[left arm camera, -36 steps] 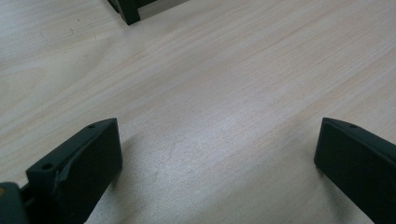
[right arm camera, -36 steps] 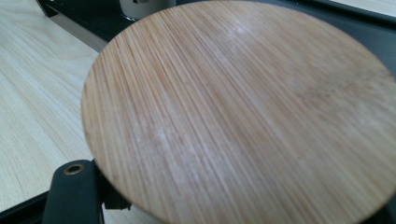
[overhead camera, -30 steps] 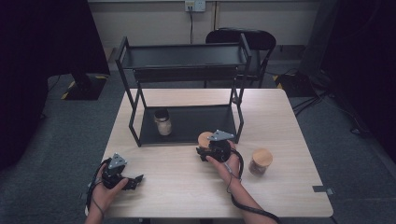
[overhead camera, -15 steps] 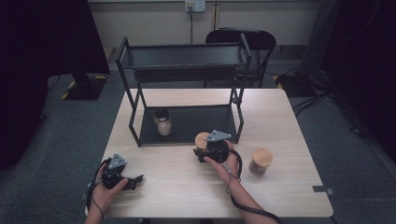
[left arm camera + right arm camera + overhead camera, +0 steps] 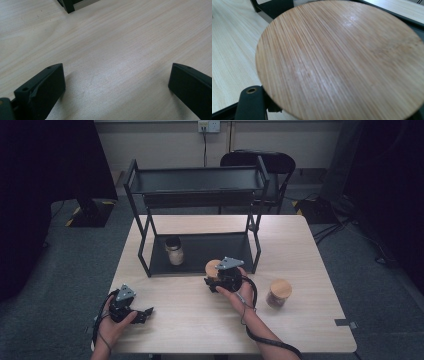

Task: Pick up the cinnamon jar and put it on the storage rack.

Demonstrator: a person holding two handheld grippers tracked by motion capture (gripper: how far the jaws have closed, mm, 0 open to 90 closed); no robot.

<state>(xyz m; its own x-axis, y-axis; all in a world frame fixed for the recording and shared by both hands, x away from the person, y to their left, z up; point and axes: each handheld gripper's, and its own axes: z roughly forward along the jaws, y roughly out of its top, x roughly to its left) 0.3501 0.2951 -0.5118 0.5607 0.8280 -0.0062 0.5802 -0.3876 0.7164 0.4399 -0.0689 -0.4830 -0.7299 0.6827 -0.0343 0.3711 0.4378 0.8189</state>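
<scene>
A jar with a round bamboo lid [image 5: 212, 267] sits in my right gripper [image 5: 214, 279], which is shut on it just in front of the black rack's lower tier. In the right gripper view the bamboo lid [image 5: 342, 60] is very close, and one black fingertip [image 5: 249, 100] shows beneath its edge. At the table's near left corner my left gripper [image 5: 144, 314] rests low, open. Its two fingers [image 5: 42, 90] stand wide apart over bare wood, with nothing between them.
A black two-tier metal rack [image 5: 200, 180] stands at the back of the wooden table [image 5: 305, 245]. A dark-lidded jar [image 5: 174, 251] is on its lower tier. A second bamboo-lidded jar [image 5: 278, 292] stands at the right. A black chair [image 5: 265, 162] is behind the table.
The right gripper has edged slightly to the left with the jar, along the rack's front. The left gripper has stayed where it was.
</scene>
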